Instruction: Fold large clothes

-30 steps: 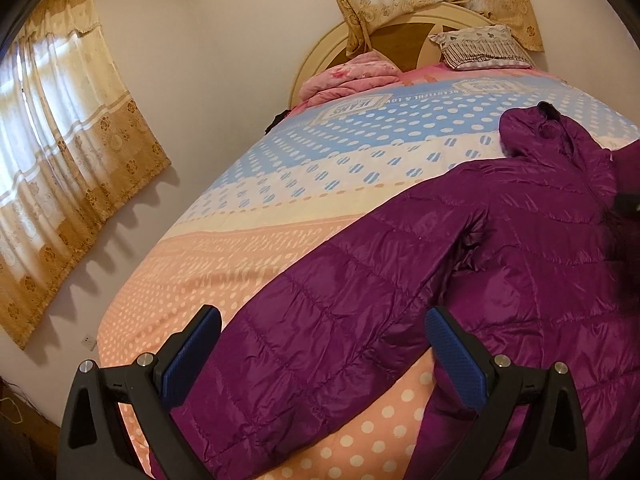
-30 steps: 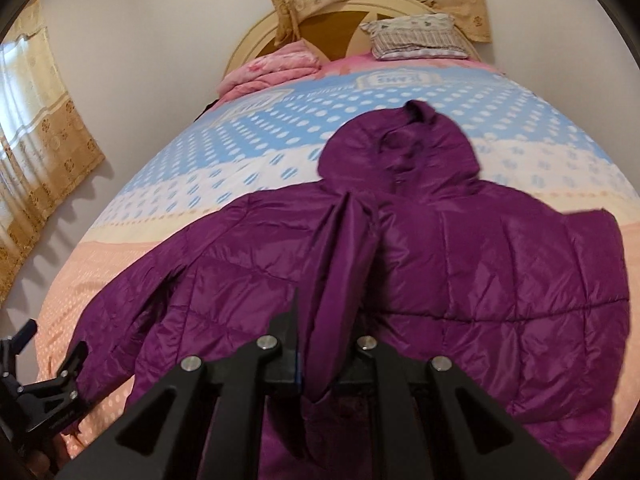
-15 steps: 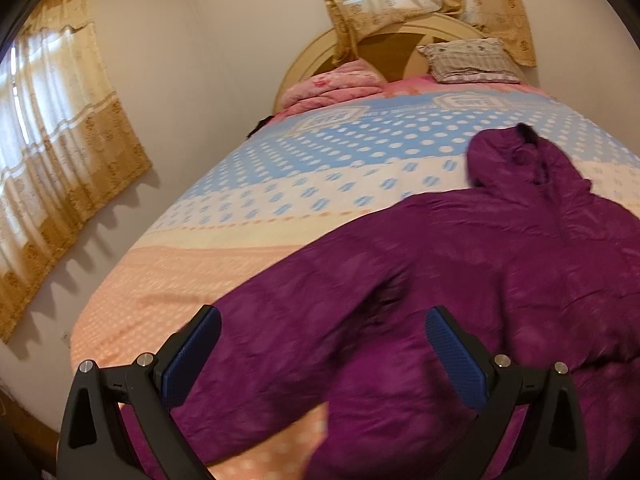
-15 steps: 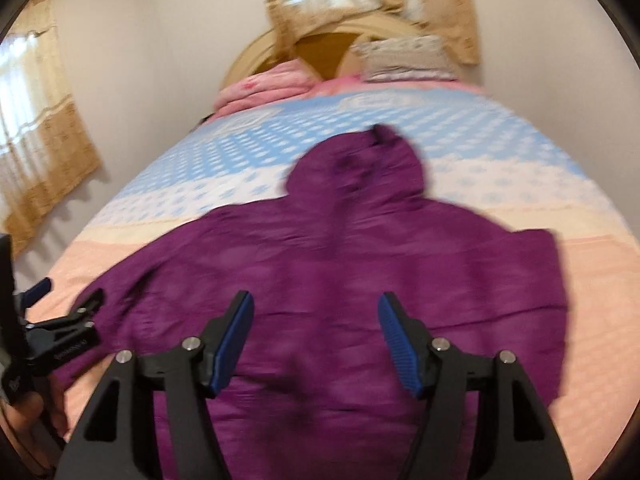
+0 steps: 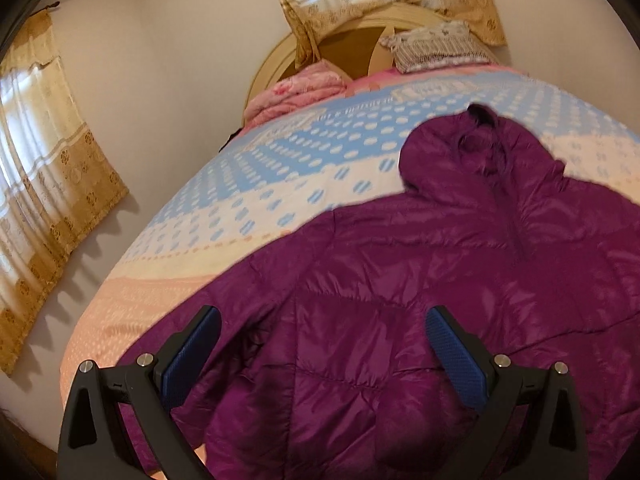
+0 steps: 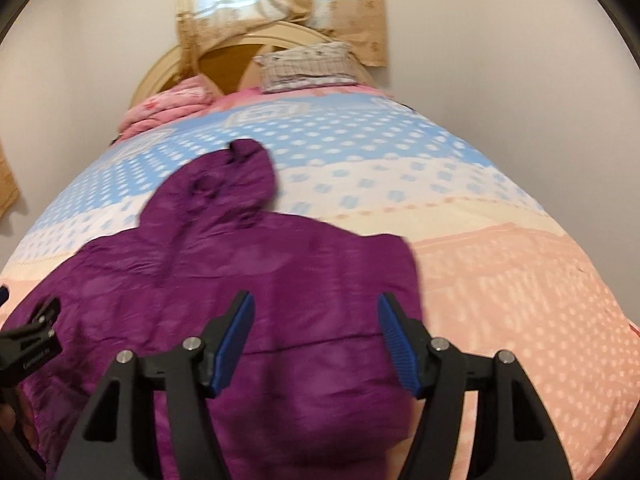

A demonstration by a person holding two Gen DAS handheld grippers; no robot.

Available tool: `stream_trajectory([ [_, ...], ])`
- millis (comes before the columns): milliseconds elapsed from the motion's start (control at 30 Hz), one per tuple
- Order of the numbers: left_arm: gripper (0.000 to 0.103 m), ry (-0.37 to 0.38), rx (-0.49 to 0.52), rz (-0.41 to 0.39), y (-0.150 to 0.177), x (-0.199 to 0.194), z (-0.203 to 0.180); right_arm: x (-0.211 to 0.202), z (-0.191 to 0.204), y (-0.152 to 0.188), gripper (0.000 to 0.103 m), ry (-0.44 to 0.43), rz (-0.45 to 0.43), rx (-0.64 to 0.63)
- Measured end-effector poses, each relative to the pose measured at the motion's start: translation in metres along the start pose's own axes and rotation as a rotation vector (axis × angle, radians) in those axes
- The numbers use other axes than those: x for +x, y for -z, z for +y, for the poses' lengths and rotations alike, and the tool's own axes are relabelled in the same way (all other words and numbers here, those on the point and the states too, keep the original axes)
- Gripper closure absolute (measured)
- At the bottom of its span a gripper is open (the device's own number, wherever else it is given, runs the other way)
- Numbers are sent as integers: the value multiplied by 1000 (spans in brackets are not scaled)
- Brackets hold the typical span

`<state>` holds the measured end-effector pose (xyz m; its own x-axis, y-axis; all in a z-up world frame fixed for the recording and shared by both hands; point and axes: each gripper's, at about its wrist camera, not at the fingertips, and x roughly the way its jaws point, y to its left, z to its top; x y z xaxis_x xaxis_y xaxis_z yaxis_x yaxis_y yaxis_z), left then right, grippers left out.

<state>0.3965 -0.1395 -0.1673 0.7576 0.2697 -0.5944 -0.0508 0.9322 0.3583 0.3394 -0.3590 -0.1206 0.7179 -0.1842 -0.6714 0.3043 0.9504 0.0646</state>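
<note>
A purple hooded puffer jacket (image 5: 420, 280) lies spread on the bed, hood (image 5: 472, 152) toward the headboard. Its left sleeve (image 5: 240, 340) runs out toward the near left corner. My left gripper (image 5: 323, 314) hovers open over the jacket's left shoulder area, nothing between its blue pads. In the right wrist view the jacket (image 6: 280, 264) has a straight right edge, the sleeve there turned in. My right gripper (image 6: 315, 298) hangs above the jacket's right half with its jaws closing and nothing between them. The left gripper (image 6: 30, 300) shows at that view's left edge.
The bed cover (image 6: 500, 272) is dotted, in blue, cream and peach bands. A folded pink blanket (image 5: 296, 92) and a patterned pillow (image 6: 308, 64) lie by the curved headboard (image 5: 344, 44). Gold curtains (image 5: 44, 184) hang on the left wall, beyond a floor gap.
My right gripper let go of the purple sleeve it held pinched, opened, and swung right across the jacket. My left gripper stayed open and moved from the sleeve toward the jacket's body.
</note>
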Motion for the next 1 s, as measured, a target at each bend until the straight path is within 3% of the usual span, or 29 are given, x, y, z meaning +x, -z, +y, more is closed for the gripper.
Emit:
stream_trajectory([
  [67,1,-16,11,26,6,13,-2,9,-6,2,57,4,25,5],
  [300,1,-29,-13,82,24,40,8,44,9,22,58,-8,88,-47],
  [600,1,-7,-62,97,27,43,20,58,20,39,57,30,113,-118],
  [733,1,8,-93,74,18,32,27,59,24,41,56,48,113,-136],
  [867,1,-2,-51,73,18,34,17,41,39,35,57,113,86,-182],
  [1000,1,-1,-46,124,29,51,15,17,69,36,54,24,52,-209],
])
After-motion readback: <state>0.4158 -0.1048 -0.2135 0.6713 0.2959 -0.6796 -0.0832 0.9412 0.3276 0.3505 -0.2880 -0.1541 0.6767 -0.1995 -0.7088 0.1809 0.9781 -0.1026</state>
